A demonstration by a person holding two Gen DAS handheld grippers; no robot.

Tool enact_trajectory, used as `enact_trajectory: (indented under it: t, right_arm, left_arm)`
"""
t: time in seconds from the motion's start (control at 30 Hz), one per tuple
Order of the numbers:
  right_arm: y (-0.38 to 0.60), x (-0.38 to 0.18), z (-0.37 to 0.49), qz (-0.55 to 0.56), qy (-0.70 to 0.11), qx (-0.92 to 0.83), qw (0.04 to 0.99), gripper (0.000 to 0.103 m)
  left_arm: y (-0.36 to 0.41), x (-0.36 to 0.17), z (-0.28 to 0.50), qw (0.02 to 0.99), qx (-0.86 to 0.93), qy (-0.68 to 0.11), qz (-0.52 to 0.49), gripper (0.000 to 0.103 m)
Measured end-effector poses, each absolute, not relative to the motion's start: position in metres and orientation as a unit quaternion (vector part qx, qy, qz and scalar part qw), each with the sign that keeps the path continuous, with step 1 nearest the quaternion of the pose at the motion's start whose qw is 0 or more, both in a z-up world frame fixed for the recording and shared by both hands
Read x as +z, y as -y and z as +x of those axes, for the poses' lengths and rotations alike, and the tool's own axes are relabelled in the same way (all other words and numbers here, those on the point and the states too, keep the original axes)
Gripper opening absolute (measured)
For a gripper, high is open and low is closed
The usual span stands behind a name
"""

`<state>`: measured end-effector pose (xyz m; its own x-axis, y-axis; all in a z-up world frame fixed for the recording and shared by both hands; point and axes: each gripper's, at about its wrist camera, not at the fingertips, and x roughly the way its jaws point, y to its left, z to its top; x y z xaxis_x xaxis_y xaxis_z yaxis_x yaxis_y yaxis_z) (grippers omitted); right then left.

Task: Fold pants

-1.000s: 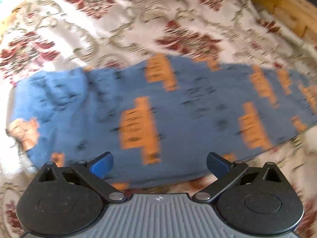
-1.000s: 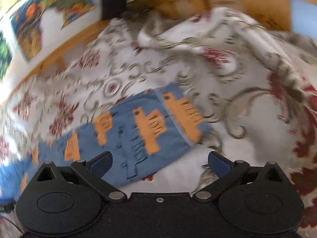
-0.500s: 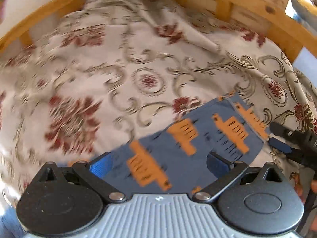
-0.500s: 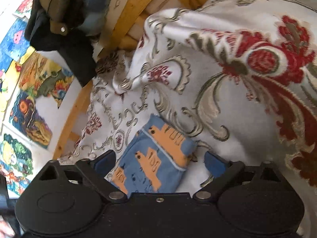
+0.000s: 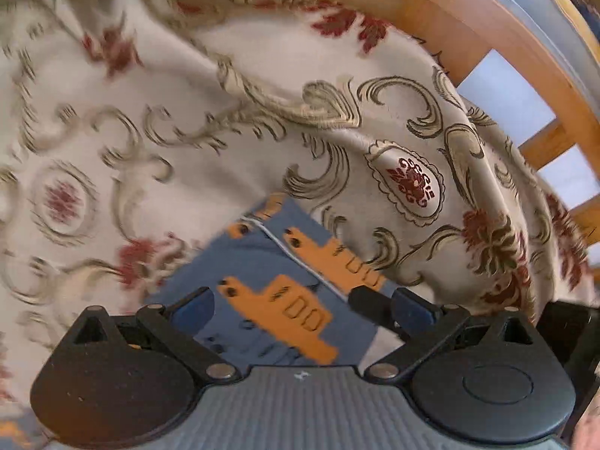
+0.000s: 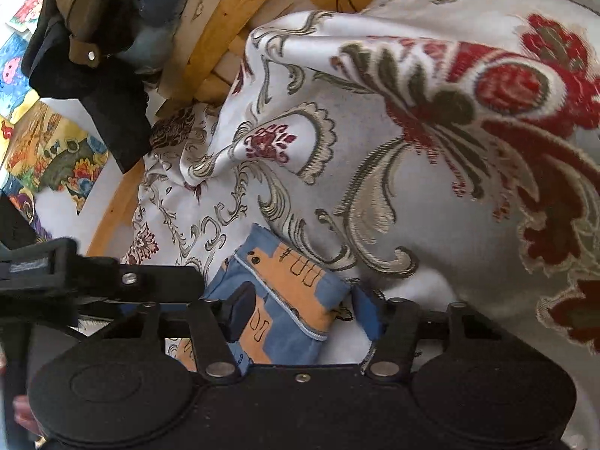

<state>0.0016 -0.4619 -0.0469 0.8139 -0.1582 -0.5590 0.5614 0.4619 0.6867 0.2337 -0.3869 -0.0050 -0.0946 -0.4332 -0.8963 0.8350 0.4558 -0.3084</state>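
The blue pants with orange figures [image 5: 277,300] lie on a floral bedspread [image 5: 225,112]; only one leg's hem end shows. My left gripper [image 5: 302,307] hangs open just over that hem, its blue pads wide apart on either side of the cloth. In the right wrist view the hem corner [image 6: 296,288] sits puffed up between the pads of my right gripper [image 6: 303,313], which has closed partway onto it, both pads touching cloth. A black finger of the right gripper [image 5: 371,300] rests on the hem edge beside the left gripper's right pad. The left gripper's arm [image 6: 112,281] reaches in from the left.
A wooden bed rail with slats [image 5: 506,86] curves round the far right. The bedspread bunches into a tall fold [image 6: 450,131] right behind the hem. Dark clothes [image 6: 93,56] hang over the bed frame, with colourful pictures [image 6: 48,150] on the wall.
Both grippers have swept along the pants to the leg hem and come together there. The right gripper's fingers have narrowed around the hem corner; the left gripper's stay wide.
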Motion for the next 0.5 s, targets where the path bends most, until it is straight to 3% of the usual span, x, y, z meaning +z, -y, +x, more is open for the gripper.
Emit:
enact_trajectory:
  t: [0.27,0.5]
  right_arm:
    - [0.466,-0.054,0.0,0.474,-0.219,-0.226,0.822,0.024]
    - [0.441,-0.03,0.007,0.353,-0.227,-0.228,0.879,0.018]
  left_arm:
    - [0.389,-0.032,0.27,0.65,-0.457,-0.598,0.103,0.103]
    - [0.376,-0.029,0.275,0.647,-0.437,-0.622,0.065,0.103]
